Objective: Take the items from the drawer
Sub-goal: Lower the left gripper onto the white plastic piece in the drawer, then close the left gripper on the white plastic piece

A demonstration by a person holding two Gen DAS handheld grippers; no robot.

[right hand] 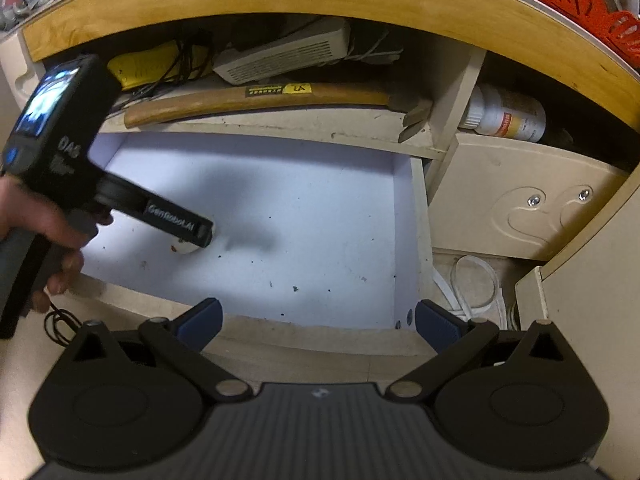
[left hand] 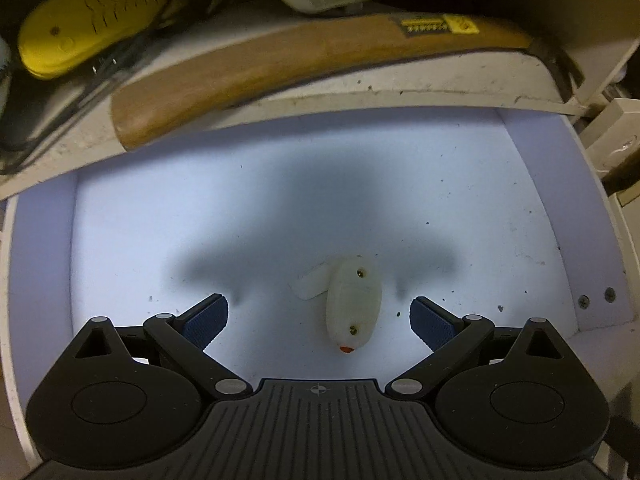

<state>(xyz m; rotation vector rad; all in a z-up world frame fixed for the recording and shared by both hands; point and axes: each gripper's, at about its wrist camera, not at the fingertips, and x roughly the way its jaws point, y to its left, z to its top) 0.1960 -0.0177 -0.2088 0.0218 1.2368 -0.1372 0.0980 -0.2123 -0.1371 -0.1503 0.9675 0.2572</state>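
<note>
A small white oval plastic part (left hand: 353, 305) with two brass screws and an orange tip lies on the white floor of the open drawer (left hand: 120, 216), a short white stub beside it. My left gripper (left hand: 319, 318) is open just above it, with the part lying between the fingers, nearer the right one. In the right wrist view the left gripper (right hand: 200, 236) reaches into the drawer (right hand: 328, 216) and covers most of the white part (right hand: 185, 248). My right gripper (right hand: 318, 322) is open and empty, outside the drawer's front edge.
On the shelf behind the drawer lie a wooden-handled hammer (right hand: 256, 100), a yellow device (left hand: 92, 12) with cables and a grey vented box (right hand: 280, 56). A white bottle (right hand: 504, 116) lies in the right compartment above a closed cream drawer (right hand: 520, 200). White cable loops (right hand: 476, 280) lie on the floor at right.
</note>
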